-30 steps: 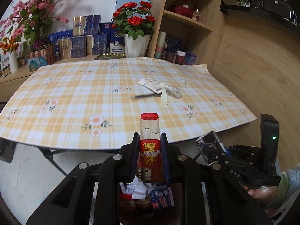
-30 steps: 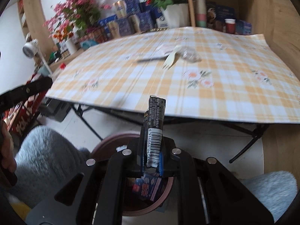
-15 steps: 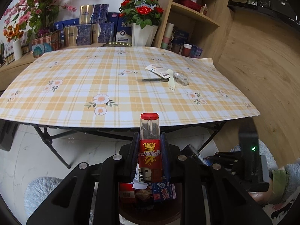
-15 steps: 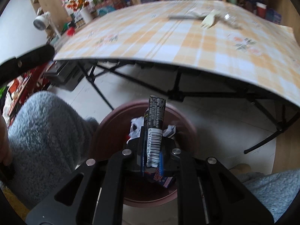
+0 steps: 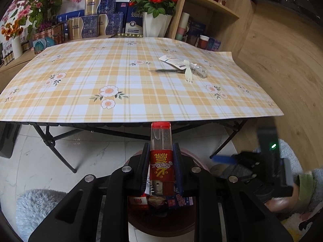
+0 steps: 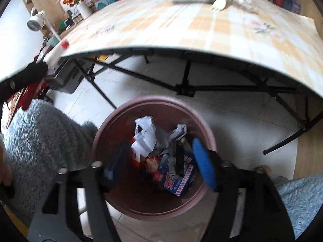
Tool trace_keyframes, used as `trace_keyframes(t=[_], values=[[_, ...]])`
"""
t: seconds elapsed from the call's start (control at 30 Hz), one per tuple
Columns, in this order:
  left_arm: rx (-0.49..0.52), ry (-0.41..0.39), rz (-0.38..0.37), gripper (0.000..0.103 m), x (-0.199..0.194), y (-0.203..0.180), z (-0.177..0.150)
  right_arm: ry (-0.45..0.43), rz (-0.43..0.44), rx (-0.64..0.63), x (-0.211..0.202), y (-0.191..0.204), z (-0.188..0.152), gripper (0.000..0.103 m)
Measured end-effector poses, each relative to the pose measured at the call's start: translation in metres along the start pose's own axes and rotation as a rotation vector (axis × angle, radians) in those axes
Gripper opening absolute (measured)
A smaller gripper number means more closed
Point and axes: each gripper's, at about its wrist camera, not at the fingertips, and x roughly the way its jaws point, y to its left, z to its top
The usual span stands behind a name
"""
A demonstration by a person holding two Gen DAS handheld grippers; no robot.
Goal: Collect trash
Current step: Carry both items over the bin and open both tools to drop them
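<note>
Right gripper (image 6: 163,169) jaws opening, wrapper dropped into blurred bin (image 6: 113,121); left gripper (image 5: 160,157) clamps lighter (image 5: 160,161).

Your folding table (image 5: 125,76) carries a white sachet (image 5: 172,61), plastic fork (image 5: 187,73) and clear wrapper (image 5: 198,71). The bin (image 6: 113,125) stands on the tiled floor (image 5: 60,157).

The right gripper (image 6: 163,167) hangs over the brown bin (image 6: 113,119) at the lower middle of the frame, its jaws opening with nothing pressed between them. One finger's blue pad (image 6: 203,169) is blurred. Inside the bin lie crumpled white paper (image 6: 144,137), a dark wrapper (image 6: 177,155) and a blue and red carton (image 6: 175,183). The desk (image 6: 181,20) with its checked cloth fills the top, black folding legs (image 6: 185,80) beneath. A fluffy grey sleeve (image 6: 44,133) sits at left.
</note>
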Motion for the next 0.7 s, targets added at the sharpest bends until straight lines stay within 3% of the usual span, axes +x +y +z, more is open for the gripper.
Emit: trace_keyframes(t=[0.07, 0.2, 0.43, 0.7], values=[[0.003, 0.020, 0.006, 0.022, 0.003, 0.000, -0.002, -0.038, -0.031, 0.010, -0.009, -0.002, 0.002, 0.089], [0.016, 0.072, 0.016, 0.022, 0.013, 0.000, -0.006, -0.119, -0.086, 0.046, -0.027, -0.010, 0.007, 0.094], [0.058, 0.249, -0.004, 0.022, 0.048, -0.005, -0.019, -0.231, -0.154, 0.156, -0.053, -0.037, 0.013, 0.095], [0.093, 0.382, -0.001, 0.022, 0.075, -0.013, -0.031, -0.239, -0.179, 0.216, -0.059, -0.050, 0.009, 0.095]])
